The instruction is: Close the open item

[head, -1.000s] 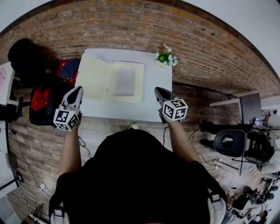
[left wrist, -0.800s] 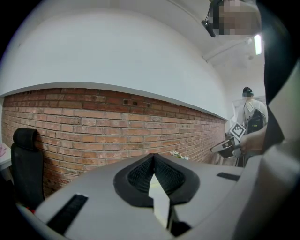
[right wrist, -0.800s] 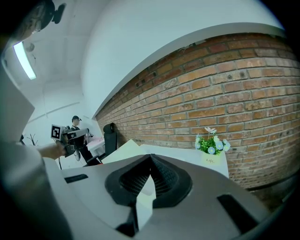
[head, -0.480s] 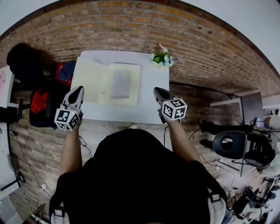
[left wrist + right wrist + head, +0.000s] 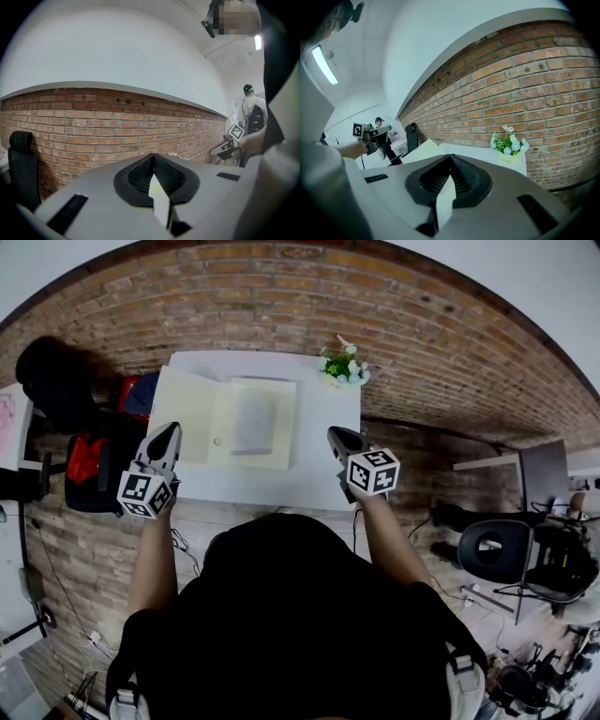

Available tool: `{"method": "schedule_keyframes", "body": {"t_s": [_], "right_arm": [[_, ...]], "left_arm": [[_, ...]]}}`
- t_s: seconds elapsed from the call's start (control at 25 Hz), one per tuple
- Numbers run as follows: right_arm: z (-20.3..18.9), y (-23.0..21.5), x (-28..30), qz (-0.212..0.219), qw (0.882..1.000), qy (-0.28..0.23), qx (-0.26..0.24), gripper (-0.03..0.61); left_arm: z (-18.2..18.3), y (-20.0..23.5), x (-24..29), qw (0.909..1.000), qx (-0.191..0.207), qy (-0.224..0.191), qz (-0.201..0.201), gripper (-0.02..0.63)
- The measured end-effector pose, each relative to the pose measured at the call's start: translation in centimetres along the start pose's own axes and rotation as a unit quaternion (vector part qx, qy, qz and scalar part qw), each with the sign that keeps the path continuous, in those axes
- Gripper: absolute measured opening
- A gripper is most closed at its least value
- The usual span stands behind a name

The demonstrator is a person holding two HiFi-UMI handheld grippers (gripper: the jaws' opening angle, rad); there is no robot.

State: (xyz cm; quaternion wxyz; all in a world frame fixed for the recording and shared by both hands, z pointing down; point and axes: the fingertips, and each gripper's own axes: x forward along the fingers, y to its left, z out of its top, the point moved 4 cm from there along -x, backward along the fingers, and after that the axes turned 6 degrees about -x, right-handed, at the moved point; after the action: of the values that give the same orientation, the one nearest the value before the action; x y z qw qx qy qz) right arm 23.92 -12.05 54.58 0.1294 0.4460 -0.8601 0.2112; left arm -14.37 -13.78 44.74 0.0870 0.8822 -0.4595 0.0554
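Brick wall and floor [image 5: 422, 352]: red-brown brick fills the head view around the table.
White table [image 5: 323, 456]: it stands against the wall in front of you. It sits slightly further left in the head view than a second ago.
Pale yellow folder [image 5: 192, 413]: this is the open item. It lies flat and spread wide on the left half of the table, with a grey sheet on its right leaf. It has shifted left in view together with the table.
Left gripper [image 5: 171, 429]: you hold it level, with the claw pressed together and nothing in it. Its tip now shows over the outer edge of the folder's left leaf. A second ago it showed at the table's edge.
Right gripper [image 5: 336, 435]: the claw is pressed together and empty. It shows over the table's bare right part, well apart from the folder and much as before.
Flowers [image 5: 341, 365]: a small pot of white and blue blooms stands at the table's far right corner, touching nothing else.
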Motion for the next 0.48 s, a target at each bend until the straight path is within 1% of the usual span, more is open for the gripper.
{"method": "schedule_keyframes", "body": {"t_s": [0.48], "right_arm": [[0.2,-1.4,0.4,0.011,1.000,0.004,-0.008,0.023]], "left_arm": [[-0.1,-0.9,0.8,0.9999,-0.002,-0.006,0.011,0.012]]}}
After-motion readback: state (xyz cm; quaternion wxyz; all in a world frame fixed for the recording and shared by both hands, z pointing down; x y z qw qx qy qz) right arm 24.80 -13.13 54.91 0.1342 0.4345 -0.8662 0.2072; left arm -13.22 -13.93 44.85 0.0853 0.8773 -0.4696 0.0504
